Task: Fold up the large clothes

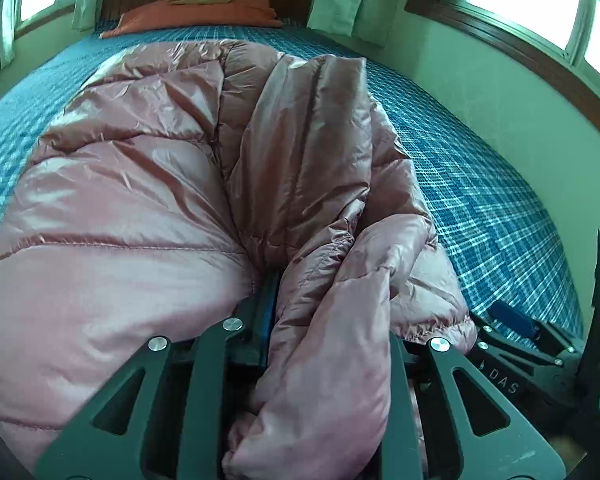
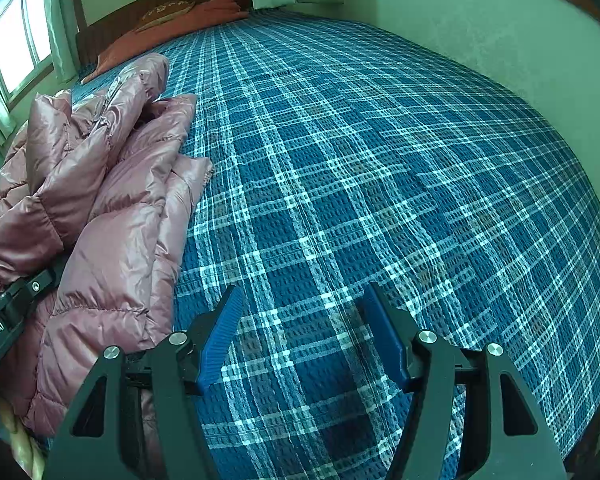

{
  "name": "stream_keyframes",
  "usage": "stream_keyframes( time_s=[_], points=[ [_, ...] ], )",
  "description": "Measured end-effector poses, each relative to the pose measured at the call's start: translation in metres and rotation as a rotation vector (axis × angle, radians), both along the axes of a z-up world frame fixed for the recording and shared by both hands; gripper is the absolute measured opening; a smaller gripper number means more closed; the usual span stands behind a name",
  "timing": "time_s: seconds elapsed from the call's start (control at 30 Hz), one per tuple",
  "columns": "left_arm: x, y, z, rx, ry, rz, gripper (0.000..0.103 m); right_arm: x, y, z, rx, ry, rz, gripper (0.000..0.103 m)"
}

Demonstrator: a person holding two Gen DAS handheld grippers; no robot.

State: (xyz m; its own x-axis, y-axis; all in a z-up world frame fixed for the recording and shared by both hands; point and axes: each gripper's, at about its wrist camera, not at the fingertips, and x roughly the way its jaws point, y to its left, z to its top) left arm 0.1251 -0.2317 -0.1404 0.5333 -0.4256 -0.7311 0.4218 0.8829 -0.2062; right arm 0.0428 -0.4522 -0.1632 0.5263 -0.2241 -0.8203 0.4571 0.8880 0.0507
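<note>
Left gripper [image 1: 324,320] clamped on bunched pink puffer jacket [image 1: 148,184] lying on plaid bedspread [image 2: 360,168], right gripper [image 2: 300,336] jaws wide just beside it, orange pillow [image 1: 204,16] at headboard.

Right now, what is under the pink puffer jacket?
The pink puffer jacket lies on the blue plaid bedspread. The left gripper grips a fold; anything else beneath is hidden.
</note>
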Motion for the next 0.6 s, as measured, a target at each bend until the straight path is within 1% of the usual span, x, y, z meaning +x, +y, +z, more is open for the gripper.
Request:
stream_keyframes(
  time_s=[0.1,0.13,0.17,0.2,0.23,0.27,0.37,0.4,0.47,0.6],
  points=[
    [-0.004,-0.003,0.005,0.014,-0.020,-0.003,0.019,-0.003,0.000,0.002,-0.003,-0.001,-0.007,0.063],
    [-0.005,-0.003,0.007,0.015,-0.024,-0.003,0.024,-0.005,-0.001,0.002,0.000,-0.002,-0.010,0.063],
    [-0.008,-0.003,0.011,0.012,-0.026,-0.010,0.031,-0.007,-0.001,0.003,0.002,-0.004,-0.013,0.063],
    [-0.010,-0.003,0.014,0.009,-0.029,-0.015,0.035,-0.010,-0.002,0.004,0.004,-0.006,-0.017,0.063],
    [-0.014,-0.003,0.018,0.001,-0.036,-0.024,0.048,-0.013,-0.003,0.005,0.003,-0.007,-0.020,0.063],
    [-0.021,-0.004,0.023,-0.015,-0.047,-0.036,0.059,-0.017,-0.003,0.007,0.001,-0.008,-0.021,0.063],
    [-0.037,-0.003,0.036,-0.034,-0.084,-0.053,0.064,-0.027,-0.004,0.012,-0.007,-0.013,-0.028,0.063],
    [-0.043,-0.001,0.041,-0.045,-0.088,-0.060,0.064,-0.031,-0.003,0.015,-0.009,-0.015,-0.029,0.063],
    [-0.049,0.007,0.049,-0.087,-0.082,-0.059,0.064,-0.039,-0.002,0.021,-0.014,-0.025,-0.032,0.063],
    [-0.060,0.038,0.064,-0.211,-0.033,-0.024,0.064,-0.051,0.004,0.033,-0.036,-0.040,-0.031,0.063]
  ],
)
